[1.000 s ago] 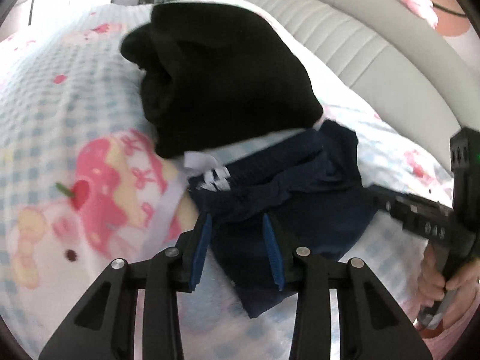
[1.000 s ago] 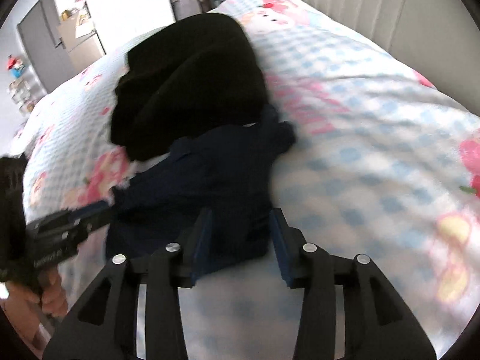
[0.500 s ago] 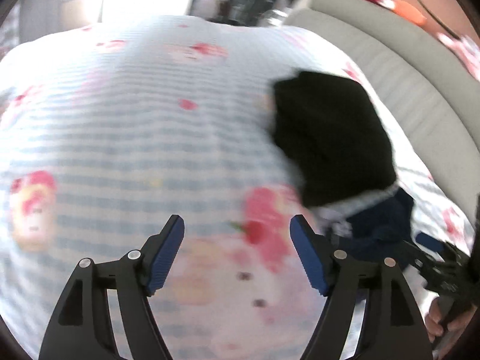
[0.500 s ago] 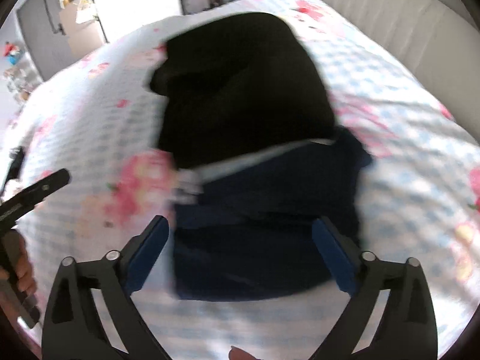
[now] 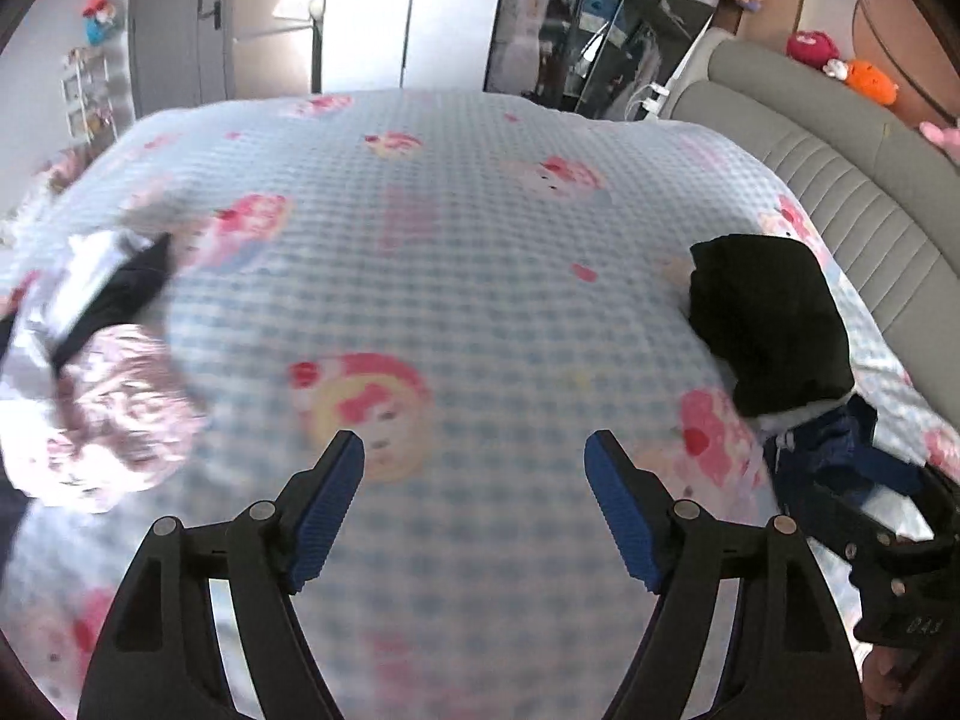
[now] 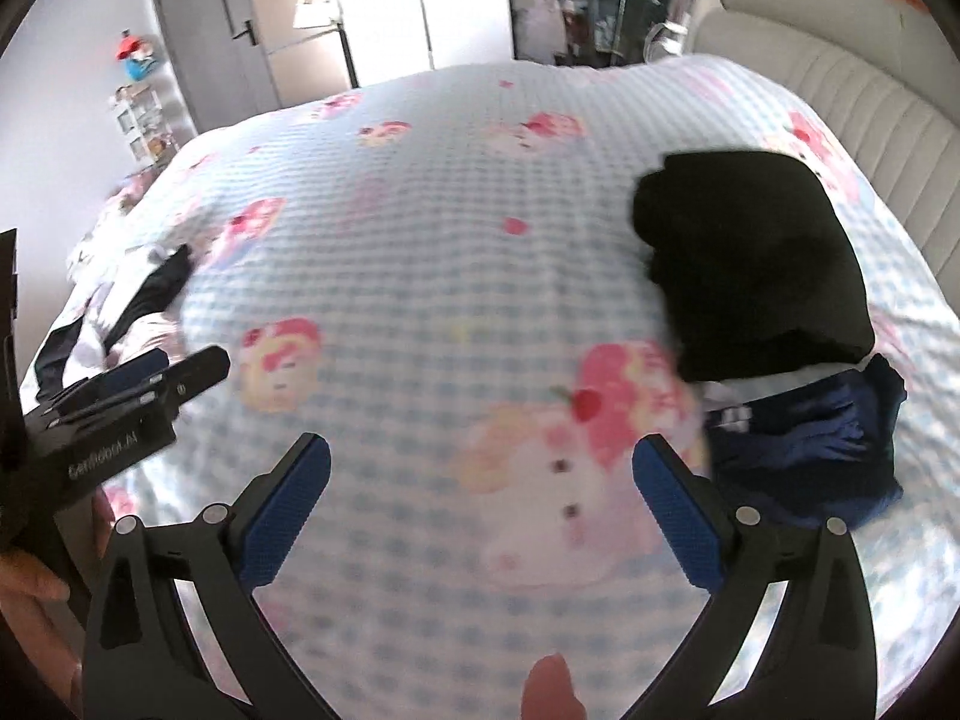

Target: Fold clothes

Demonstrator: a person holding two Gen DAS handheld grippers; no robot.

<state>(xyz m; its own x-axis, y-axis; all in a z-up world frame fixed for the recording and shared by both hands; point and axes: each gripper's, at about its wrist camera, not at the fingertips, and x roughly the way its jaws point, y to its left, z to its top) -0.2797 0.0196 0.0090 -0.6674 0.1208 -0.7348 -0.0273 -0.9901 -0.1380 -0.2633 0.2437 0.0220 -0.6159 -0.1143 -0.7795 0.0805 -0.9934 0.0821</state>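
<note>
A folded black garment point(image 5: 774, 324) point(image 6: 756, 264) lies at the right of the bed, with a folded navy garment point(image 5: 828, 456) point(image 6: 804, 438) just in front of it. At the left edge sits a loose pile of clothes point(image 5: 114, 414) point(image 6: 138, 300), pink patterned, white and black. My left gripper point(image 5: 474, 444) hovers over bare bedspread point(image 5: 480, 240), its jaws opening with nothing between them. My right gripper point(image 6: 480, 447) is open and holds nothing, to the left of the folded stack. Each gripper shows at the edge of the other's view.
A grey padded headboard point(image 5: 840, 180) runs along the bed's right side, with plush toys point(image 5: 840, 60) above it. Behind the bed are a grey door point(image 5: 174, 30) and an open wardrobe point(image 5: 570, 30). A fingertip point(image 6: 549, 684) shows at the bottom edge.
Both grippers let go of the navy garment, opened wide, and swung up and left away from the folded stack. The pile of loose clothes came into view at the left.
</note>
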